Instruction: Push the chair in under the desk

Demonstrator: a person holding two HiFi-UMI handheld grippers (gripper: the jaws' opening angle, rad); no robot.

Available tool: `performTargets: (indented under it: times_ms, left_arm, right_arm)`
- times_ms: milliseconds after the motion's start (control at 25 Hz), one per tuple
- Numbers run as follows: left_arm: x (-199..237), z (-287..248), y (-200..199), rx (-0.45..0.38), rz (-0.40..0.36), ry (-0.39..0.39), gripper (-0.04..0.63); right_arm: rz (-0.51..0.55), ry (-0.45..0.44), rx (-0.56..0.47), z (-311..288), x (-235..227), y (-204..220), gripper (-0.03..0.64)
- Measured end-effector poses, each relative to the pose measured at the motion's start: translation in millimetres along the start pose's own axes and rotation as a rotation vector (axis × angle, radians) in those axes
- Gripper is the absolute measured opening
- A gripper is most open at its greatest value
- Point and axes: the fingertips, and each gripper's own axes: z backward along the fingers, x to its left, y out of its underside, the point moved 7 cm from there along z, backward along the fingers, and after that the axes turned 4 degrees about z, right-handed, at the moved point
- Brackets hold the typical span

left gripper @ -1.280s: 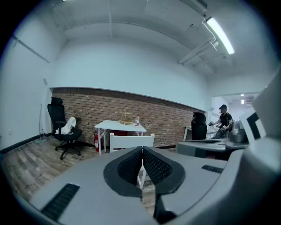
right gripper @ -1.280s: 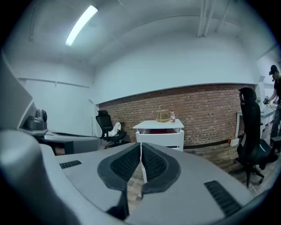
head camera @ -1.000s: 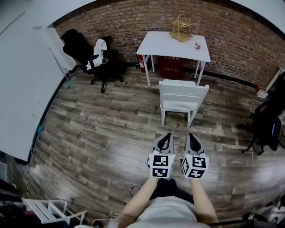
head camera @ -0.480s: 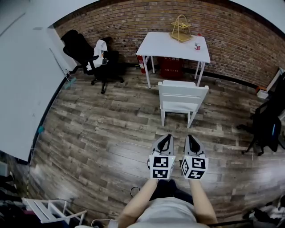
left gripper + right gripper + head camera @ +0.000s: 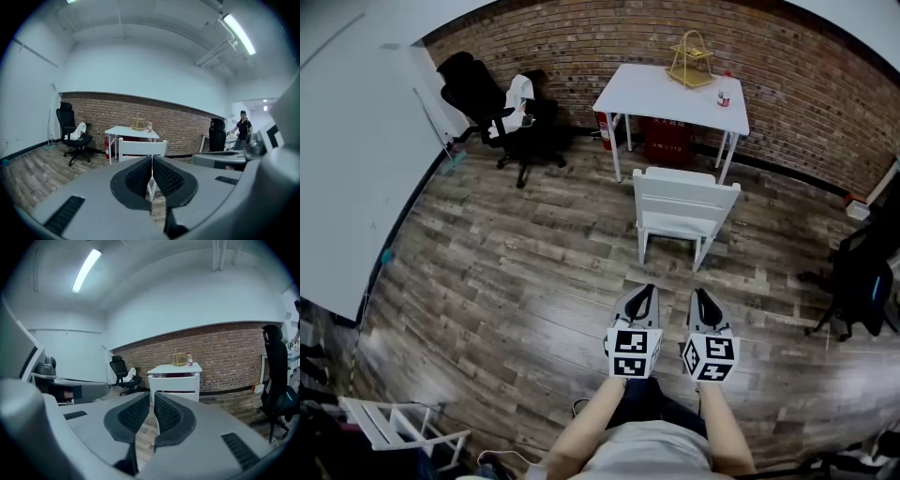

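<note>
A white wooden chair [image 5: 684, 208] stands on the plank floor a short way in front of a white desk [image 5: 670, 94] that is set against the brick wall; its back faces me. The same chair [image 5: 140, 148] [image 5: 173, 383] shows straight ahead in both gripper views. My left gripper [image 5: 645, 292] and right gripper [image 5: 704, 297] hover side by side on the near side of the chair, apart from it. Both are shut with nothing between their jaws.
A wire basket [image 5: 691, 60] and a small bottle [image 5: 724, 92] sit on the desk, with a red box [image 5: 668, 141] under it. Black office chairs stand at the back left [image 5: 492, 112] and far right [image 5: 862, 272]. A person [image 5: 243, 131] stands far off.
The head view has shifted slightly, so the chair and desk sit a touch higher and to the right. Both grippers keep their place before the chair.
</note>
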Motion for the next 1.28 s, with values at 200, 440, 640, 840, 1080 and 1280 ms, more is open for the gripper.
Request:
performTargets:
  times_ms: [200,440,640,840,1080,1280]
  left_arm:
    - [5,-1,9,0.028,0.02,-0.014,0.017]
    - [16,-25,1,0.025,-0.009,-0.008,0.017]
    - [35,-66,-9,0.038,-0.007,0.003,0.017]
    - [60,-114,-28,0.042,-0.003,0.015,0.017]
    - [91,-171,-52,0.07,-0.028,0.06,0.017]
    - [117,-212,-64,0.101,-0.06,0.09,0.017]
  right_arm:
    - [-0.016,-0.039,0.03,-10,3,10,0.026]
    - [-0.004,-0.044,0.039,-36,-5,8,0.026]
    - [-0.011,-0.007,0.042,-76,-26,-3,0.026]
    - [0.006,0.004,0.049,-124,-44,-17,0.026]
    - [0.022,0.008,0.04,-180,-50,-39,0.028]
    - [-0.005,0.02,0.061,-225,-61,-46,0.086]
